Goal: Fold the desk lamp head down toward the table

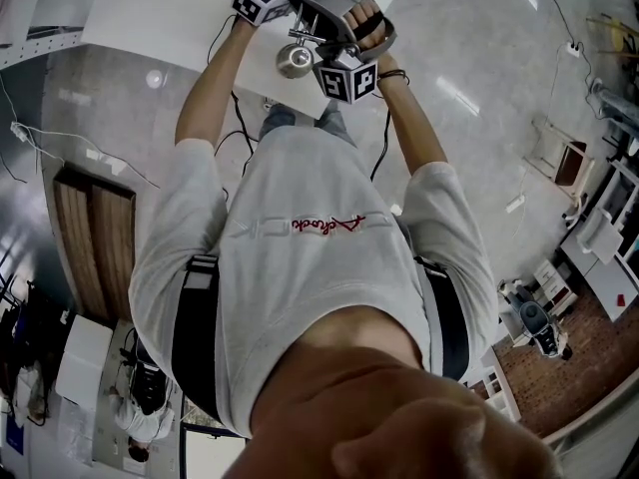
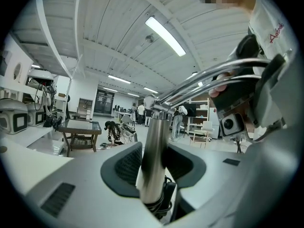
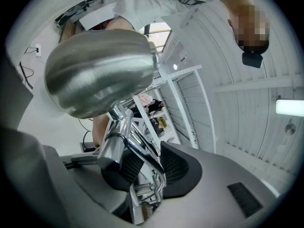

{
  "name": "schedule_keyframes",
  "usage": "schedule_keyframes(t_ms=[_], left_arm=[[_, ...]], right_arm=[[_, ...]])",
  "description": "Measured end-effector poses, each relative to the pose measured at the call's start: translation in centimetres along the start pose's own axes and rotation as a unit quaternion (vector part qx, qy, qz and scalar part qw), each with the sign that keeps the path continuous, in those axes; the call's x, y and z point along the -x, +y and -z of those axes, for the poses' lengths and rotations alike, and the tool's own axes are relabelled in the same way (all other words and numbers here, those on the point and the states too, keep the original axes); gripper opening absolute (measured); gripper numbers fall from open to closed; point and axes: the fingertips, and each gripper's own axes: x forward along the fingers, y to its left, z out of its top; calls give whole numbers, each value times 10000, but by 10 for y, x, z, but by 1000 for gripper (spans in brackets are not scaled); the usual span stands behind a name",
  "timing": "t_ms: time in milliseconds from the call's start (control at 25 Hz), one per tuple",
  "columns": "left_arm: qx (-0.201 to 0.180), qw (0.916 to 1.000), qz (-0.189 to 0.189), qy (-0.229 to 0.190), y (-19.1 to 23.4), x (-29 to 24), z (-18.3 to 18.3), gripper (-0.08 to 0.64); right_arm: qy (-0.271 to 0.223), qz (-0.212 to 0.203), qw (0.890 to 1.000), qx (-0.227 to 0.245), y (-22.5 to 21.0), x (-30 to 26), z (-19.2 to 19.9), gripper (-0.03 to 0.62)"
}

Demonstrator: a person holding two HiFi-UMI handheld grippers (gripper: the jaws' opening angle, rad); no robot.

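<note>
While the left gripper (image 2: pixel 154 169) clamps the lamp post (image 2: pixel 155 139), the right gripper (image 3: pixel 151 169) sits part-open, seemingly loose around the lamp neck (image 3: pixel 115 137), so the lamp head (image 3: pixel 99 72) could slip free.

The lower end of the lamp post (image 2: pixel 154 127) is hidden inside the left gripper (image 2: pixel 155 164). In the head view the right gripper (image 1: pixel 321 30) hides the arm beside the lamp head (image 1: pixel 296 60), and the top edge cuts off the table (image 1: pixel 180 8) beyond the lamp head.

Between jaws of left gripper (image 2: pixel 159 156): the post (image 2: pixel 153 141). Between jaws of right gripper (image 3: pixel 152 163): the lamp arm (image 3: pixel 135 146), with lamp head (image 3: pixel 99 75) just above. Underneath, the table (image 1: pixel 150 8).
</note>
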Motion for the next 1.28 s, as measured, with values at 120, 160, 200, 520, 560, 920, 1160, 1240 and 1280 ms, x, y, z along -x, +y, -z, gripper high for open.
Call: schedule_keyframes(t_ms=[120, 160, 200, 520, 560, 920, 1160, 1240, 1280], left_arm=[[7, 10000, -37, -19, 3, 6, 1, 187], [-21, 10000, -45, 1, 3, 8, 2, 187], [-54, 10000, -52, 25, 4, 10, 3, 187], [-158, 9996, -242, 12, 4, 33, 5, 189], [-163, 9995, -262, 6, 4, 37, 5, 189], [16, 9978, -644, -141, 10, 69, 9, 138], [-17, 9968, -781, -151, 8, 83, 12, 26], [-1, 9962, -856, -170, 7, 87, 11, 26], [11, 9959, -887, -182, 6, 90, 11, 26]], right_arm=[[133, -57, 9989, -446, 0, 4, 7, 148], [160, -78, 9987, -476, 1, 5, 7, 172], [180, -80, 9986, -486, 1, 7, 7, 178], [569, -38, 9964, -632, 5, 31, 25, 178], [655, -43, 9956, -667, 6, 35, 30, 178], [1233, 245, 9850, -1178, 6, 58, 54, 15], [1347, 206, 9793, -1494, 14, 56, 54, 14], [1395, 246, 9742, -1756, 14, 58, 55, 14], [1413, 277, 9705, -1935, 13, 59, 55, 14]])
